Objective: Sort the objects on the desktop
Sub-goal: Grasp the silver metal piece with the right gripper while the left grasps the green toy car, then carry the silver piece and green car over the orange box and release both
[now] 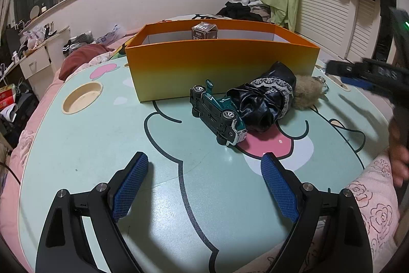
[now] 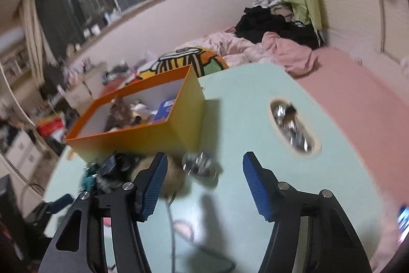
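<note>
My left gripper (image 1: 204, 165) is spread, holding nothing; the car (image 1: 217, 111) lies on its side just ahead, touching the pouch (image 1: 263, 99), so a careless close could snag both. My right gripper (image 2: 202, 165), also spread and empty, hangs beyond them near the box (image 2: 153, 134); blur hides what glints ahead.

Landmark: the orange rectangular cardboard box (image 1: 222, 68), sitting on the mint-green cartoon-print table (image 1: 102, 145). A small dark printed carton (image 1: 204, 31) is standing inside the box at its back wall. A dark green toy car (image 1: 217, 111) is lying on its side just before the box. A black glossy doll jacket with fur trim (image 1: 271, 96) is lying before the box's right half, touching the car's right side.
</note>
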`<action>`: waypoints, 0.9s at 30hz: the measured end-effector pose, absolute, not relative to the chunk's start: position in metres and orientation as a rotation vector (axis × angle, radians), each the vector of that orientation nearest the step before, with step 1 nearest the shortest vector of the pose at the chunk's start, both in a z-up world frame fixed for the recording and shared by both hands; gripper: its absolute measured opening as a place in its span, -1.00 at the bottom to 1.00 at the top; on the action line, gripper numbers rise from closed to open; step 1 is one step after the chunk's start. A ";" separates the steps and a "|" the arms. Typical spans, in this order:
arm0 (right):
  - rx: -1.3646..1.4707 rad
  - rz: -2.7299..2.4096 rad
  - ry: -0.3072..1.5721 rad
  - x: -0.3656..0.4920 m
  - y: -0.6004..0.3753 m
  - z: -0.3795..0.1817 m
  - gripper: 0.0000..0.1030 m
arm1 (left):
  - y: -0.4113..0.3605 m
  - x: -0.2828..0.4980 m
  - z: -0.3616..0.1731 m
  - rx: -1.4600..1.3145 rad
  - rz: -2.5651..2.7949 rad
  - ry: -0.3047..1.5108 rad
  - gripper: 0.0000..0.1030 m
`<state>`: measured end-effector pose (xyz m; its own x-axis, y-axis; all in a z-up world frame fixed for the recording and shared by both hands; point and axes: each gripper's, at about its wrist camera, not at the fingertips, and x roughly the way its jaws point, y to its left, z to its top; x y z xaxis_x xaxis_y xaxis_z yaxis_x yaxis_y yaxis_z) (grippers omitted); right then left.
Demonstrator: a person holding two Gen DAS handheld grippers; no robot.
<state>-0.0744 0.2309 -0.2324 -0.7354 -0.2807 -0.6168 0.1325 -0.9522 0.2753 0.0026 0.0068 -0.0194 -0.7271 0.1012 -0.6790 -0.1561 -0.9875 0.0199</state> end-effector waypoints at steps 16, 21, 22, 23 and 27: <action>0.987 -2.622 -0.430 -0.063 0.244 -0.263 -0.43 | -0.010 -0.017 0.005 -1.106 2.704 -0.147 0.67; 0.968 -2.635 -0.393 -0.063 0.237 -0.261 -0.43 | -0.002 -0.059 0.007 -1.212 2.690 -0.159 0.08; 0.964 -2.635 -0.393 -0.062 0.238 -0.261 -0.43 | -0.001 -0.066 0.000 -1.261 2.674 -0.162 -0.06; 0.962 -2.636 -0.394 -0.062 0.238 -0.261 -0.43 | -0.002 -0.068 -0.005 -1.277 2.663 -0.164 -0.07; 0.954 -2.646 -0.373 -0.059 0.238 -0.261 -0.43 | -0.003 -0.050 -0.008 -1.220 2.724 -0.046 -0.45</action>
<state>-0.0592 0.2375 -0.2612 -0.7333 -0.3654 -0.5734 0.1928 -0.9205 0.3400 -0.0503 -0.0027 -0.0081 -0.6557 0.1550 -0.7389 -0.1300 -0.9873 -0.0918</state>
